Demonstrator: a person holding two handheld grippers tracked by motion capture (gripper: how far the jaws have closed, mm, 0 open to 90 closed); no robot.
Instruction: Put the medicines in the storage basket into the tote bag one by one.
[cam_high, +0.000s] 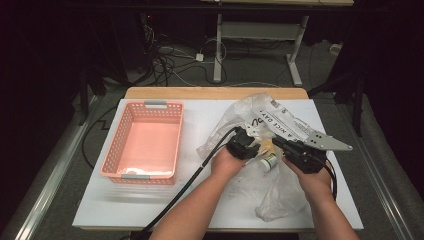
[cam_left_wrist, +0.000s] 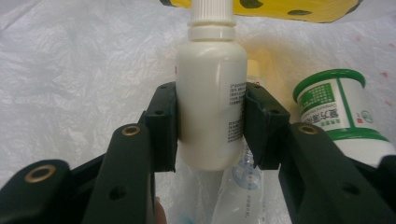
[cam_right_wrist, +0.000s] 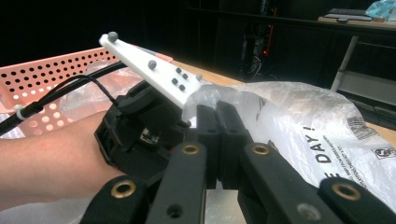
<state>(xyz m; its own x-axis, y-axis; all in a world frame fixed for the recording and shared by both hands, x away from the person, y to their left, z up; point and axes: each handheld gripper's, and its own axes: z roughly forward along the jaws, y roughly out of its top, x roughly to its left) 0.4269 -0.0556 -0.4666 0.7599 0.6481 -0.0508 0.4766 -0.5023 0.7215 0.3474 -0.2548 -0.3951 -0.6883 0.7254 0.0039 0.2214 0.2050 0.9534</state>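
White bottle (cam_left_wrist: 211, 107) sits pinched between the pads of the left gripper (cam_left_wrist: 211, 126), cap pointing to twelve o'clock in the left gripper view, at the mouth of the plastic bag (cam_high: 280, 125).

Going left to right across the high view: the pink basket (cam_high: 145, 142) lies at about nine o'clock of the hands and holds nothing that I can see. The left gripper (cam_high: 246, 144) comes next, near the table's middle. Just to its right lies a green-capped jar (cam_high: 269, 161), and the left gripper view shows that jar (cam_left_wrist: 343, 109) at three o'clock of the bottle, with a yellow spotted item (cam_left_wrist: 280, 9) at twelve o'clock. The right gripper (cam_right_wrist: 217, 140) has its jaws pressed together on a fold of the bag's film (cam_right_wrist: 299, 121), apparently holding the bag open.

My reading: unpacking has barely begun. One bottle is gripped but not yet carried to the basket; the jar and the rest wait.

The surface is a white board (cam_high: 150, 205) on a wooden tabletop. Beyond, the room is dark, with cables on the floor and a white desk frame (cam_high: 260, 35) at twelve o'clock.
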